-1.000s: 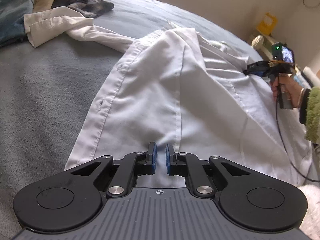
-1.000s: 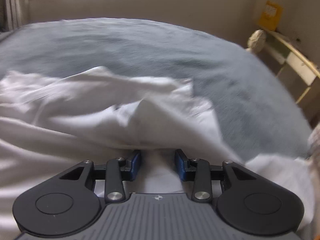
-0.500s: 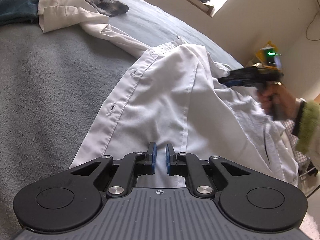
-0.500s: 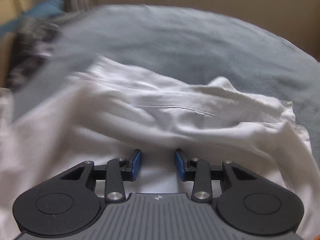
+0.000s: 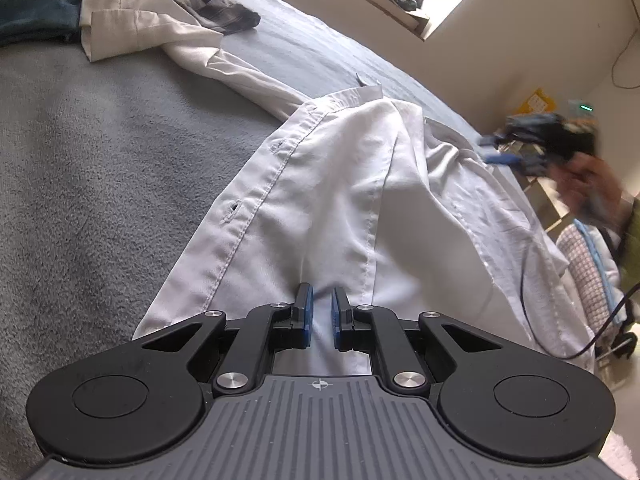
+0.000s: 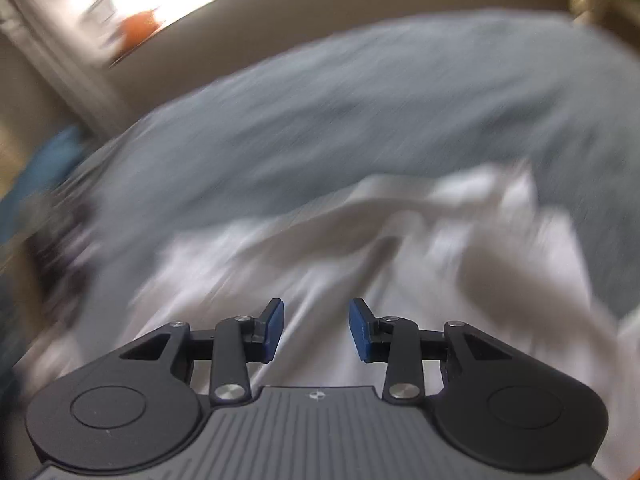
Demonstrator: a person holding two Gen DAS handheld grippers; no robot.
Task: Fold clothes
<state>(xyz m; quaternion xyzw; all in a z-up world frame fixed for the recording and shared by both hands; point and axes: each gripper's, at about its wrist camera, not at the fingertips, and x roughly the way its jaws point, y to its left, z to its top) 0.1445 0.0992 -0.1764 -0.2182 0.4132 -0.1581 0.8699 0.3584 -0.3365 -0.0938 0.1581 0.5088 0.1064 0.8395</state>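
A white button-up shirt (image 5: 340, 184) lies spread on the grey bed cover (image 5: 100, 160), its placket with buttonholes running along the left edge. My left gripper (image 5: 320, 308) is at the shirt's near hem, its blue pads closed on a pinch of the fabric. In the left wrist view my right gripper (image 5: 504, 152) shows blurred in a hand (image 5: 592, 184), lifted above the shirt's far right side. The right wrist view is motion-blurred. There my right gripper (image 6: 316, 320) stands open over the rumpled shirt (image 6: 320, 248), with nothing held.
A pile of other clothes sits at the bed's far left: a cream garment (image 5: 132, 20), a dark one (image 5: 216, 4) and blue denim (image 5: 36, 4). A checked cloth (image 5: 584, 272) and a black cable (image 5: 560, 344) hang off the right edge. A wall and window sill lie beyond.
The right gripper has risen off the shirt and is swinging quickly, blurring its view. The left gripper keeps its hold on the hem while its view tilts slightly.
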